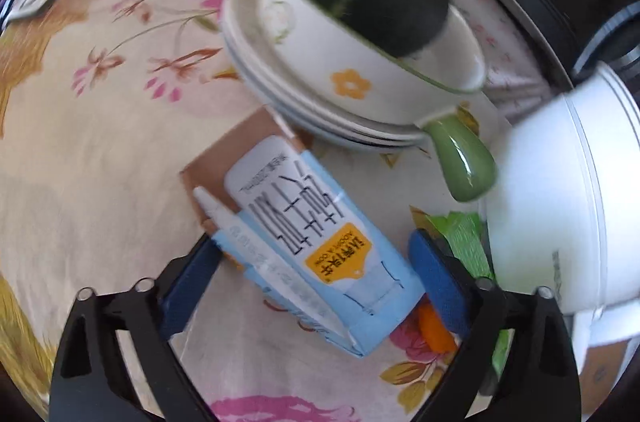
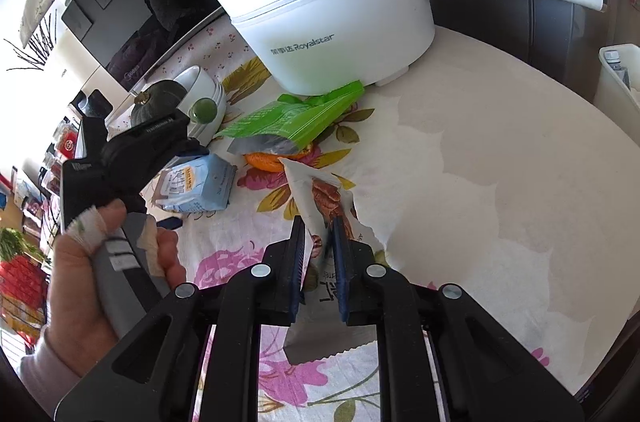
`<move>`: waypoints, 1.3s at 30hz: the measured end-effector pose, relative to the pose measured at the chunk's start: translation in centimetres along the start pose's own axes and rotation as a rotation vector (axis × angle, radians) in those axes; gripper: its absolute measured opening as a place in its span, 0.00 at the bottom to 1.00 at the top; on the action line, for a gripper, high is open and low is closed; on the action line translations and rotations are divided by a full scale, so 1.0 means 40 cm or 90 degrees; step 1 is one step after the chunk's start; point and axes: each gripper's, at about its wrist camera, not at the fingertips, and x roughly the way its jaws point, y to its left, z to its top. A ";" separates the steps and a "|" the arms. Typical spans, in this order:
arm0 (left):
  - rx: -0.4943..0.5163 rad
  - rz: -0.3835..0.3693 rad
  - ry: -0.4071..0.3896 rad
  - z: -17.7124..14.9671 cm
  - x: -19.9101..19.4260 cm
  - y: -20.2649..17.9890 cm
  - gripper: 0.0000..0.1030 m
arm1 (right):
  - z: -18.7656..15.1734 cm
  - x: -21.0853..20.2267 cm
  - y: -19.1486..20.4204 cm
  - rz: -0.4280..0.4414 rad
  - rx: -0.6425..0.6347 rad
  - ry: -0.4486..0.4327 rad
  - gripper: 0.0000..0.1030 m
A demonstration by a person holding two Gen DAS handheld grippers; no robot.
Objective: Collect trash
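We see the left gripper (image 1: 312, 254) gaping wide, unloaded, straddling the blue milk carton (image 1: 320, 242) beside the white pot (image 1: 560, 190), carton's long axis running diagonally across the gap, while our right gripper (image 2: 320, 238) pinches a torn wrapper (image 2: 320, 198).

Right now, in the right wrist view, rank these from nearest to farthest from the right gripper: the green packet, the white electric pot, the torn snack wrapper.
1. Torn snack wrapper, pinched in the right gripper.
2. Green packet, beyond it, up the table.
3. White electric pot, at the back.
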 end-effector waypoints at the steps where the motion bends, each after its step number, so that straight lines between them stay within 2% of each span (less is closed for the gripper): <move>1: 0.008 -0.013 -0.003 -0.003 -0.002 0.007 0.87 | 0.001 -0.001 -0.005 0.002 0.005 0.000 0.13; 4: 0.042 -0.064 0.000 -0.011 -0.016 0.035 0.83 | 0.005 -0.002 -0.010 0.006 0.013 0.000 0.13; 7: 0.092 -0.100 0.015 -0.038 -0.039 0.072 0.71 | 0.003 -0.004 -0.007 0.005 0.010 0.001 0.13; 9: 0.124 -0.124 0.032 -0.066 -0.064 0.100 0.60 | 0.002 -0.006 -0.004 0.004 0.010 0.002 0.13; 14: 0.182 -0.137 0.045 -0.123 -0.126 0.160 0.58 | -0.005 -0.023 0.013 0.001 -0.002 0.001 0.13; 19: 0.226 -0.114 0.035 -0.167 -0.192 0.212 0.58 | -0.016 -0.042 0.047 -0.002 -0.029 -0.003 0.13; 23: 0.277 -0.092 -0.018 -0.198 -0.266 0.198 0.58 | -0.027 -0.057 0.074 0.003 -0.044 -0.006 0.13; 24: 0.284 -0.092 -0.026 -0.205 -0.278 0.193 0.54 | -0.030 -0.062 0.083 0.002 -0.051 -0.008 0.12; 25: 0.290 -0.091 -0.030 -0.204 -0.286 0.186 0.38 | -0.032 -0.068 0.093 0.000 -0.061 -0.012 0.12; 26: 0.302 -0.095 -0.024 -0.210 -0.292 0.183 0.27 | -0.033 -0.073 0.100 -0.001 -0.067 -0.014 0.12; 30: 0.316 -0.091 -0.028 -0.234 -0.299 0.166 0.26 | -0.040 -0.101 0.118 -0.003 -0.088 -0.024 0.12; 36: 0.327 -0.095 -0.036 -0.241 -0.321 0.167 0.26 | -0.043 -0.123 0.091 -0.035 -0.089 -0.025 0.12; 39: 0.334 -0.070 -0.051 -0.236 -0.324 0.169 0.27 | -0.041 -0.121 0.074 -0.045 -0.082 -0.023 0.13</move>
